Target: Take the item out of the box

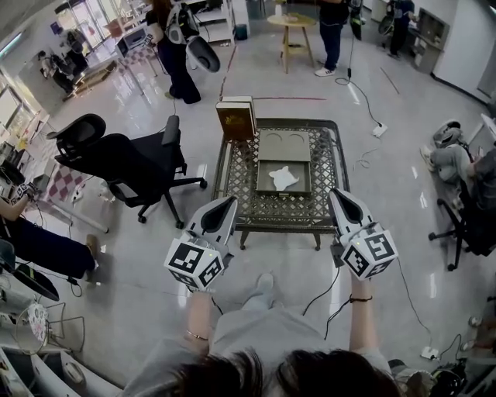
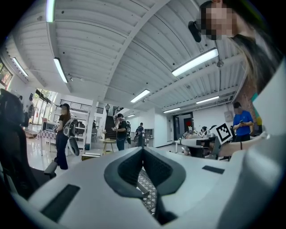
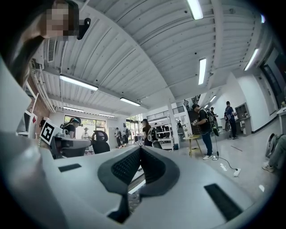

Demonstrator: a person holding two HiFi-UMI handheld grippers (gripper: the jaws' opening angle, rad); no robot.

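Note:
A low table with a metal lattice top [image 1: 232, 174] stands in front of me. On it lies an open grey box [image 1: 284, 186] with a white item [image 1: 284, 178] inside, and its grey lid [image 1: 284, 145] lies just behind. My left gripper [image 1: 229, 201] hovers near the table's front left corner, shut and empty. My right gripper [image 1: 336, 194] hovers at the front right corner, also shut and empty. In the left gripper view the jaws [image 2: 143, 148] meet with nothing between them. The right gripper view shows the same of the right gripper [image 3: 140, 148]. Both point level, short of the box.
A brown box [image 1: 236, 118] stands on the table's far left corner. A black office chair [image 1: 124, 159] is left of the table. A cable [image 1: 364, 105] runs over the floor at the right, near a seated person [image 1: 465, 167]. Farther back stand several people and a round wooden table [image 1: 291, 23].

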